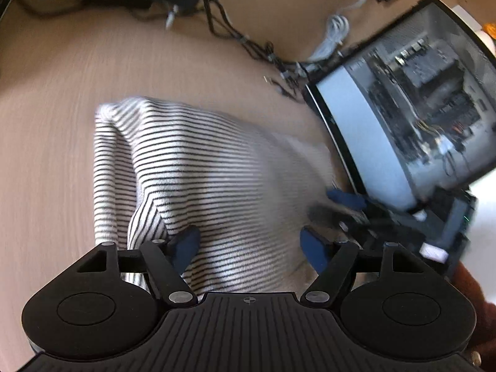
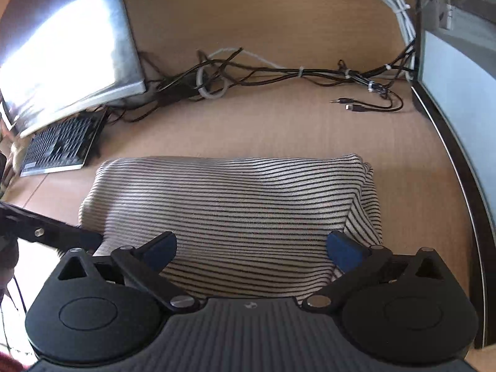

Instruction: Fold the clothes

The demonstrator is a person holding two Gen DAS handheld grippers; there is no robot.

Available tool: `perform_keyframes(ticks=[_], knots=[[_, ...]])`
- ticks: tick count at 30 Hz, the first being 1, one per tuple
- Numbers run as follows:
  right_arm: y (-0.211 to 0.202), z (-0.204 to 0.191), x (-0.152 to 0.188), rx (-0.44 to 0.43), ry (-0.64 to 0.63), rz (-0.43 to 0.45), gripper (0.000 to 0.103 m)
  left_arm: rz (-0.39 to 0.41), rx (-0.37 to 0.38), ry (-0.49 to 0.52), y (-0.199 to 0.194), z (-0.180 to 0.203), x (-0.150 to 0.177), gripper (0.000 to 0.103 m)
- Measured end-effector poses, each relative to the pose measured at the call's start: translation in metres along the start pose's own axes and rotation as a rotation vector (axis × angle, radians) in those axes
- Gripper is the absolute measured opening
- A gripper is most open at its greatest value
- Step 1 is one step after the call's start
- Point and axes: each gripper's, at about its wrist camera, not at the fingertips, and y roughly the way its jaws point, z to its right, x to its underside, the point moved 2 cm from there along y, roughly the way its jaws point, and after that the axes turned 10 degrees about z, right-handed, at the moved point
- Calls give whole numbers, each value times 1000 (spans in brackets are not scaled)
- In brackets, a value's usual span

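A black-and-white striped garment (image 1: pixel 198 173) lies folded into a thick block on the wooden desk (image 1: pixel 46 124). My left gripper (image 1: pixel 249 245) hovers open over its near edge, blue pads spread wide with nothing between them. In the right wrist view the same striped garment (image 2: pixel 229 214) fills the middle, with a sleeve fold hanging at its right side. My right gripper (image 2: pixel 252 248) is open above its near edge. The right gripper's blue fingers (image 1: pixel 344 200) show blurred at the garment's right side in the left wrist view. The left gripper's black arm (image 2: pixel 46 232) enters from the left.
A computer case with a glass side (image 1: pixel 412 114) stands at the right of the desk. Bundled cables (image 2: pixel 279 73) run along the back wall. A monitor (image 2: pixel 62 52) and a black keyboard (image 2: pixel 59 145) sit at the back left. A white coiled cable (image 1: pixel 334 34) hangs by the case.
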Motion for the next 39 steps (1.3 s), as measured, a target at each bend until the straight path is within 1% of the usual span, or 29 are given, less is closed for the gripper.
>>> perform_keyframes(ticks=[3,6,9,12,14,16,18,21,23,24,29,31,35,39], knots=[[0,1,-1,2,11,-1,103,37,-34,-4,16,-5,-25,77],[-6,-5,5,15,-6,-7,103,55,-49,10,27,-5,-37,77],[-15,-17,12,23,7,-20,103,68,-59,24,27,-1,-36,81],[-20,-31,19,-1,21,-34,103,75,-62,21,19,1,-32,85],[-22,-40,20,-48,17,-56,103,78,-59,16,11,2,-29,85],[-23,-45,19,-104,21,-85,103,83,-36,4,1,6,-25,86],[-30,-46,10,-111,3,-74,103,88,-12,-9,-9,9,-21,86],[-47,-34,-10,-26,-42,13,103,89,36,-38,-19,15,-14,88],[-51,-23,-22,90,-91,55,103,65,67,-59,-13,21,-7,88],[-45,-17,-22,129,-110,50,103,51,77,-65,-8,23,-4,88],[-8,8,-13,281,-193,-24,103,-11,61,-65,25,29,9,84],[-1,16,-2,283,-184,-43,103,-20,48,-69,32,26,9,82],[-12,28,10,272,-45,-38,103,-33,54,-81,36,22,3,81],[-26,22,22,273,-23,-26,103,-24,35,-55,38,22,-4,81]])
